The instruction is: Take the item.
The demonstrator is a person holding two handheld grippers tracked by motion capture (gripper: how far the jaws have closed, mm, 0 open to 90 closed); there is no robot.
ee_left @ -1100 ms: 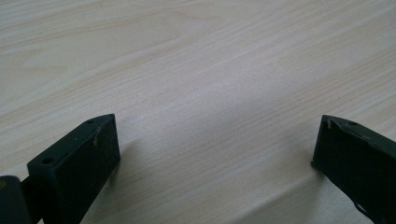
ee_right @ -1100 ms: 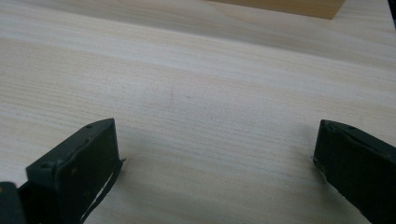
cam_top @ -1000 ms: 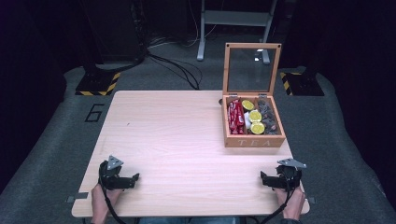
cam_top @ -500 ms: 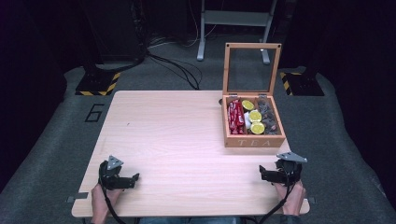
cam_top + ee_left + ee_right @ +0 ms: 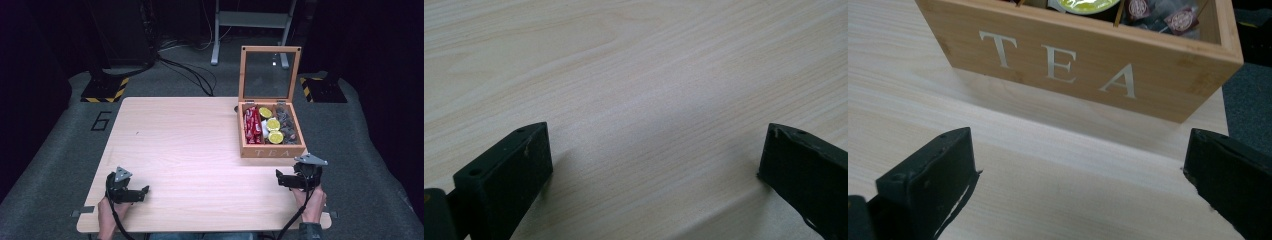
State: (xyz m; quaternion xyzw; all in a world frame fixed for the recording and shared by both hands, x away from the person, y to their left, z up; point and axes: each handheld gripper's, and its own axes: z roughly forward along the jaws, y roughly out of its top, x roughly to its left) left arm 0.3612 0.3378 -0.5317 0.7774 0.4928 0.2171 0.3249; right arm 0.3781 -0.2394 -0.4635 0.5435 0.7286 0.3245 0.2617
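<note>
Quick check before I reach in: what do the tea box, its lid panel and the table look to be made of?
Tea box: light wood, possibly bamboo, matte, with fine straight grain and pale "TEA" lettering. Lid panel: clear, glass or acrylic, since the floor shows through its wooden frame. Table: pale wood-grain top, smooth; could be laminate.

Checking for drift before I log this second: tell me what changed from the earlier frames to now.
The right gripper moved forward across the table, toward the open tea box. Nothing was gripped or released; both grippers are open and empty. The left gripper, the box and its contents stayed as they were.
</note>
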